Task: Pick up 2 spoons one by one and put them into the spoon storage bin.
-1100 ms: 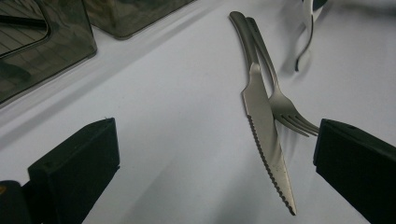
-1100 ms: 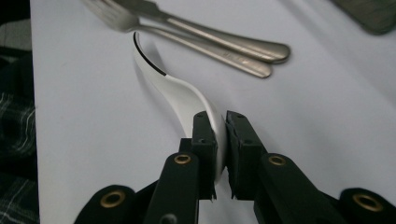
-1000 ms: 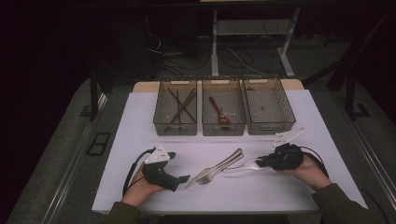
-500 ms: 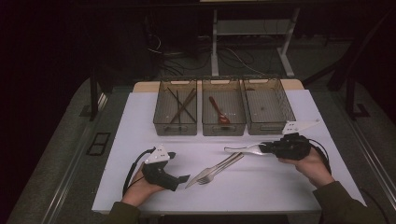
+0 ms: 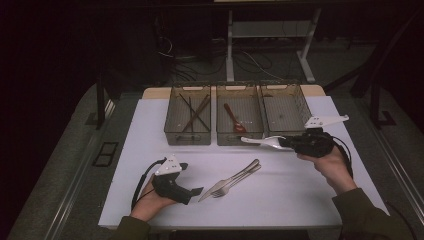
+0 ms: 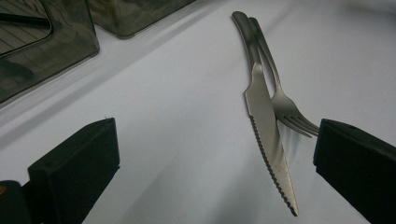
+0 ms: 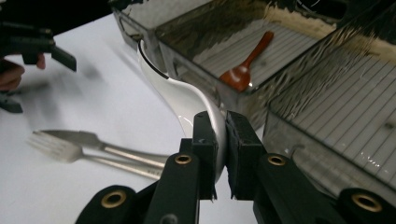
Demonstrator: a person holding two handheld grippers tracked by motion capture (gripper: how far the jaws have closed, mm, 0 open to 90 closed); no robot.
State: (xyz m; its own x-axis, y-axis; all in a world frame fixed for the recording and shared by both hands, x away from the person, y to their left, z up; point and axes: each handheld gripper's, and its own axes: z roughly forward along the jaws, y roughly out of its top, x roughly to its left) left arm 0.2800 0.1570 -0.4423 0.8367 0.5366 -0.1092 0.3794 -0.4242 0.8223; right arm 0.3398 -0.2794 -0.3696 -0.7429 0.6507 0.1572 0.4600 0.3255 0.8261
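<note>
Right fingers: two black pads clamped on the bowl end of a glossy white ceramic soup spoon, which juts out ahead of them.
White spoon position: in the high view the white spoon is held off the tabletop, just in front of the middle bin, handle pointing toward the left.
Right gripper: black body held level in the right hand, grey three-cornered plate on top.
Left fingers: standing wide apart, nothing between the pads; the knife tip lies near the right-side one.
Left gripper: resting low at the front left of the tabletop in the left hand.
Cutlery on tabletop: a serrated steel table knife and a steel fork lie side by side, overlapping, between the two grippers.
Bins: three clear smoked plastic bins in a row at the back; left bin holds dark chopsticks, middle bin holds a reddish-brown wooden spoon, right bin near the right gripper.
Tabletop: white sheet.
</note>
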